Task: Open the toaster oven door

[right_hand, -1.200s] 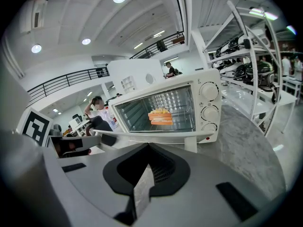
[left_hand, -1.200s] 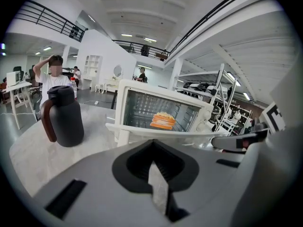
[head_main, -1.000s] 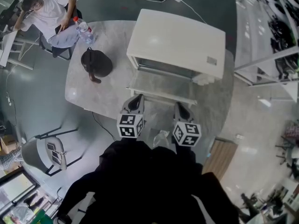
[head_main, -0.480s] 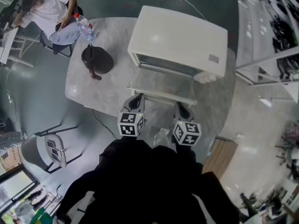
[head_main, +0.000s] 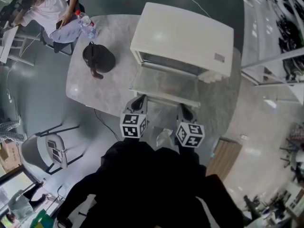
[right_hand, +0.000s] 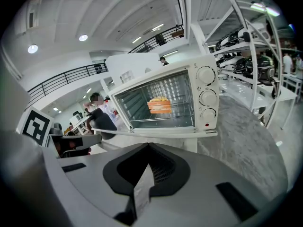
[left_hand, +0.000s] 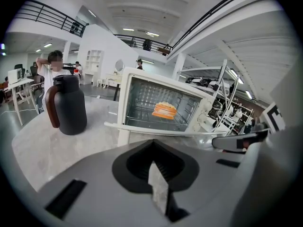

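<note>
A cream toaster oven (head_main: 183, 37) stands on the round marble table (head_main: 95, 94). Its glass door (head_main: 164, 87) hangs fully down and lies flat toward me. In the left gripper view the oven (left_hand: 203, 112) shows its wire rack with an orange sandwich (left_hand: 164, 110) on it, also visible in the right gripper view as the sandwich (right_hand: 159, 105). My left gripper (head_main: 138, 103) and right gripper (head_main: 184, 112) sit side by side at the table's near edge, just short of the door's front rim (right_hand: 156, 133). Both are shut and hold nothing, touching nothing.
A dark jug (head_main: 97, 62) stands left of the oven on the table, with a water bottle (head_main: 85, 28) at the far left edge. A person (head_main: 47, 11) sits beyond it. A chair (head_main: 50, 151) stands at lower left, and metal shelving (head_main: 275, 27) rises on the right.
The head view has drifted slightly, so the table sits a little higher in frame. Door and grippers keep their places.
</note>
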A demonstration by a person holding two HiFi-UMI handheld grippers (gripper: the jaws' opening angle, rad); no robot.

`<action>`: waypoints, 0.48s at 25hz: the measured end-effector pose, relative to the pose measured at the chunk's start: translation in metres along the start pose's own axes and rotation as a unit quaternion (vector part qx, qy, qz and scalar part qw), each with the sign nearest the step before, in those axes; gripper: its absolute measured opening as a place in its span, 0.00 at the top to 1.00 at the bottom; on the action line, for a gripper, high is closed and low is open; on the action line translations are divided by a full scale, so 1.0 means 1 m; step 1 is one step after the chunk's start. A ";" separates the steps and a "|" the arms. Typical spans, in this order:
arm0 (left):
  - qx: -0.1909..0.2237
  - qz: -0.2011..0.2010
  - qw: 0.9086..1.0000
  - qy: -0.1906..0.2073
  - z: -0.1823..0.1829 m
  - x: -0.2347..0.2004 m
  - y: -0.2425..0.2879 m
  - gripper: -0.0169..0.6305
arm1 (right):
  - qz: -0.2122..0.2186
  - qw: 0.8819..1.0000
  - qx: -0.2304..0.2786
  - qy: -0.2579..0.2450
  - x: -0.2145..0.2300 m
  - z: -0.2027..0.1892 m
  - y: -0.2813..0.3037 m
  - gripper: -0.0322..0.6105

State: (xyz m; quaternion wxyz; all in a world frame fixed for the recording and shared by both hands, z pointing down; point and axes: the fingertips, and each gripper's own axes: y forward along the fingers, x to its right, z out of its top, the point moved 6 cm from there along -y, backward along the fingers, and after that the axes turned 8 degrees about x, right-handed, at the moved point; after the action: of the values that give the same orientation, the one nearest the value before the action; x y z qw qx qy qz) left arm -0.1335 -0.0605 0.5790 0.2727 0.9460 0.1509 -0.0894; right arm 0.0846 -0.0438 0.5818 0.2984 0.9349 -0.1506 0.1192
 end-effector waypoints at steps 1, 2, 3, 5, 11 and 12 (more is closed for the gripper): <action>-0.001 0.000 1.000 -0.001 -0.001 0.000 0.000 0.97 | 0.000 1.000 -0.001 0.001 0.000 -0.001 0.000 0.95; -0.003 0.000 1.000 -0.001 -0.002 0.000 0.000 0.97 | 0.000 1.000 -0.002 0.002 0.000 -0.002 0.000 0.95; -0.004 0.000 1.000 -0.001 -0.003 -0.001 -0.001 0.97 | -0.001 1.000 -0.004 0.002 0.000 -0.003 0.000 0.95; -0.006 0.001 1.000 -0.002 -0.006 -0.001 -0.001 0.97 | -0.001 1.000 -0.006 0.004 0.000 -0.006 0.000 0.95; -0.014 0.002 1.000 -0.004 -0.012 -0.002 0.001 0.97 | 0.001 1.000 -0.013 0.006 0.002 -0.013 0.001 0.95; -0.015 0.002 1.000 -0.005 -0.013 -0.002 0.001 0.97 | 0.000 1.000 -0.013 0.005 0.002 -0.014 0.001 0.95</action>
State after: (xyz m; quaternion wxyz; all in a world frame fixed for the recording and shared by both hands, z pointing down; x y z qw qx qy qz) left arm -0.1336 -0.0541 0.5910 0.2873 0.9418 0.1488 -0.0910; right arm 0.0844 -0.0371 0.5940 0.3116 0.9301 -0.1509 0.1223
